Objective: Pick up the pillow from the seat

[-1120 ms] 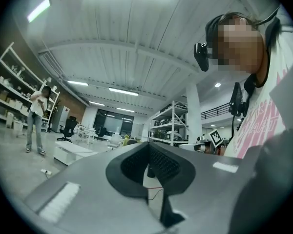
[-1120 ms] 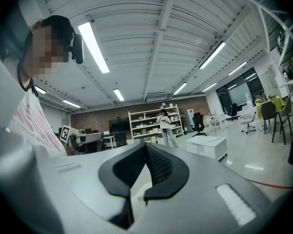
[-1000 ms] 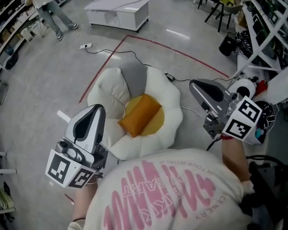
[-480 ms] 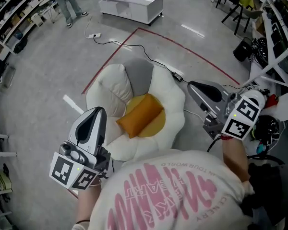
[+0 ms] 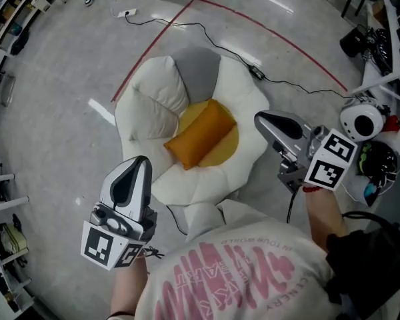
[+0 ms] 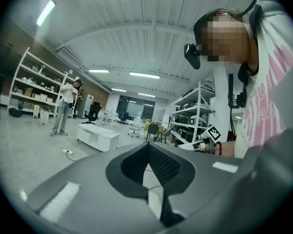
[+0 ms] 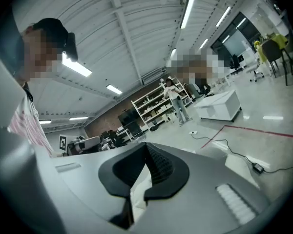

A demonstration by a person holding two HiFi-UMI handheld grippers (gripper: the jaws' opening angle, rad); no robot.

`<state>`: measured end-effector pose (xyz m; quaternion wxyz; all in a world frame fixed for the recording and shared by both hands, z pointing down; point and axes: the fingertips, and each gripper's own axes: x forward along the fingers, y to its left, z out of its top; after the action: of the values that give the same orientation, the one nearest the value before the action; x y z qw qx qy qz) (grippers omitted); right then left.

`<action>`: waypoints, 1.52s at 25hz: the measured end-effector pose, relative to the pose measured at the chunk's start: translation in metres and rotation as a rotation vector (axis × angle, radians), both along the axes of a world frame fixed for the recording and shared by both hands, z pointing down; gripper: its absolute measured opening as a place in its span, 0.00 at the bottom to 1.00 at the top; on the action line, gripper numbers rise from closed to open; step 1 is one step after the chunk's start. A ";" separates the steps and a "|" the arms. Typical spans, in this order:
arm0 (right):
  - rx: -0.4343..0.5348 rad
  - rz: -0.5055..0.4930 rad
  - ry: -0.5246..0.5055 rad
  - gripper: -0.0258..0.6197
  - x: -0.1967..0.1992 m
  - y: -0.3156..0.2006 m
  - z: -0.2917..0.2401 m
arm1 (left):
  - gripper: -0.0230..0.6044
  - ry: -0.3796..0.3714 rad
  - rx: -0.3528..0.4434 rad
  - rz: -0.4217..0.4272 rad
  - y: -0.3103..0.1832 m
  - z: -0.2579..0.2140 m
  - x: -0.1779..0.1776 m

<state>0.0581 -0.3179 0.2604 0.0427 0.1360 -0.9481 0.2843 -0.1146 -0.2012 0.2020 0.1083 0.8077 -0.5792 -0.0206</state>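
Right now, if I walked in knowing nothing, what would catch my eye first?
An orange pillow lies across the yellow middle of a white flower-shaped seat on the floor. Closer in, the left tongs and the right tongs are held either side of it, both shut and empty.

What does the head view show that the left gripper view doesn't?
Only the head view: the orange pillow lying on the white flower-shaped seat, and the red floor line beyond it. Only the left gripper view: the ceiling lights and a close look at the left gripper, its jaws together with nothing between them. Both: the right gripper with its marker cube, and the grey floor.
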 end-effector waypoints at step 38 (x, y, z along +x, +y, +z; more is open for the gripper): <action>-1.166 0.452 -0.249 0.08 -0.045 0.071 0.611 | 0.06 0.296 -0.793 -0.254 -0.028 0.620 -0.059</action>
<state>0.0133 -0.2470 0.8717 -0.0618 0.2529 -0.5834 0.7693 -0.1737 -0.2297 0.8224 0.4883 0.6145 -0.6151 0.0749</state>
